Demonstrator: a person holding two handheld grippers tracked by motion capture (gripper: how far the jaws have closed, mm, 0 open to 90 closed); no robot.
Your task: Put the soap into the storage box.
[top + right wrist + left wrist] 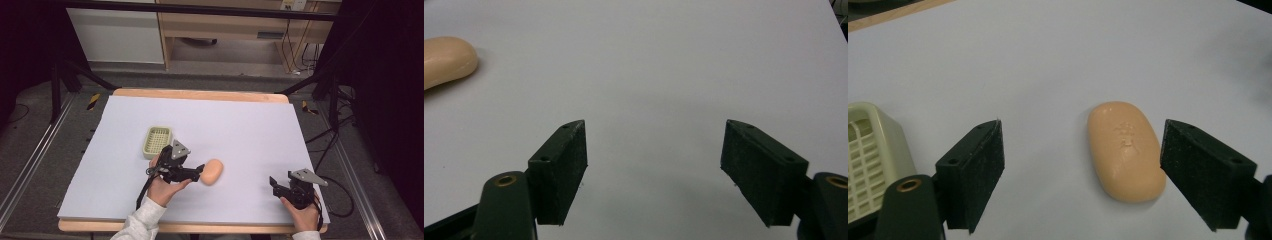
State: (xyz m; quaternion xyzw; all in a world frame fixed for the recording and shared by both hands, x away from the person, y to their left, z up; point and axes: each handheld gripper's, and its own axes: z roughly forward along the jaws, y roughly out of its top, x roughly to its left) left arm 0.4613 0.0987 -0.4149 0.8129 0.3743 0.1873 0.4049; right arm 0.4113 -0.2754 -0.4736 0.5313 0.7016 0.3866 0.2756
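Observation:
A peach-coloured bar of soap (pixel 212 172) lies on the pale mat near the table's middle. In the left gripper view the soap (pixel 1126 149) sits between the wide-apart jaws, closer to the right one. My left gripper (pixel 199 173) is open, its tips right beside the soap (pixel 444 60), which the right gripper view catches at its far left edge. A pale green soap dish (pixel 157 141) with a slotted bottom stands just behind the left hand; the same soap dish (pixel 870 160) appears at the left. My right gripper (pixel 273 183) rests open at the front right, nothing between its jaws.
The pale mat (pixel 240 125) covers a wooden table (pixel 200 93). Black frame legs and cables stand on the floor at both sides, and a wooden cabinet (pixel 225 30) is beyond the far edge.

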